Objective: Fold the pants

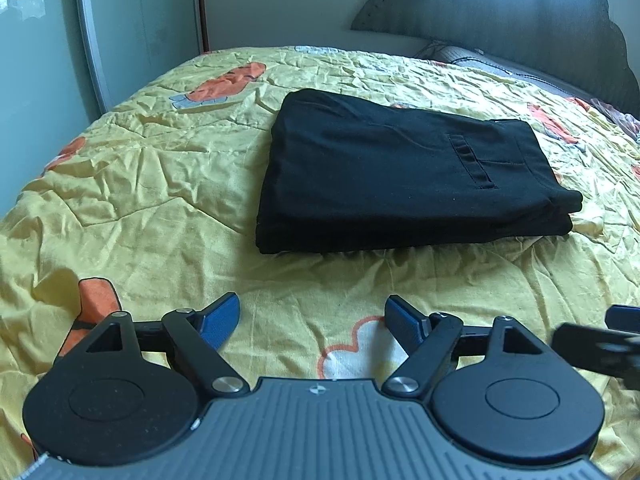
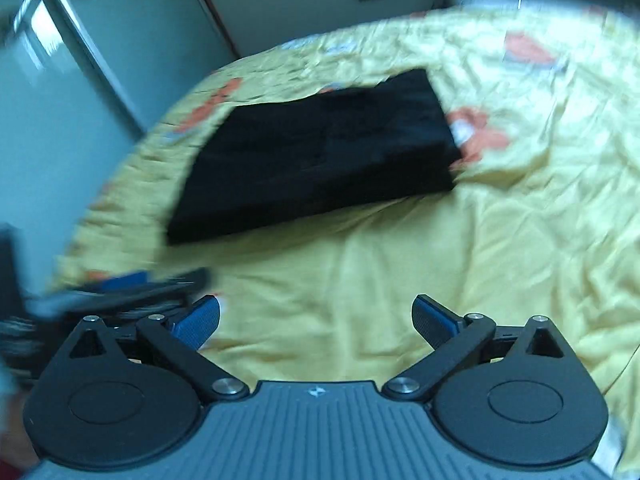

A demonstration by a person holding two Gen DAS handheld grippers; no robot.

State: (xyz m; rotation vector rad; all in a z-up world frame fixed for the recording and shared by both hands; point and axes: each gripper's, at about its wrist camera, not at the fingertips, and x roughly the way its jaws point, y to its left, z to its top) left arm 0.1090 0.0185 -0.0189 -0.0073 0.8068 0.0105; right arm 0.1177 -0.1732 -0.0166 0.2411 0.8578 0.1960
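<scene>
Black pants (image 1: 400,176) lie folded into a thick flat rectangle on a yellow patterned bedspread (image 1: 160,184), back pocket facing up. My left gripper (image 1: 312,312) is open and empty, hovering over the bedspread a little in front of the pants. My right gripper (image 2: 316,312) is open and empty, also short of the pants (image 2: 320,152), which sit ahead and slightly left in its blurred view. The right gripper's edge shows at the far right of the left wrist view (image 1: 600,340); the left gripper shows blurred at the left of the right wrist view (image 2: 132,284).
A grey padded headboard (image 1: 520,20) and a pillow (image 1: 460,54) are at the far right end of the bed. A pale green wardrobe (image 1: 40,60) stands along the left. The bedspread (image 2: 480,240) is wrinkled all around the pants.
</scene>
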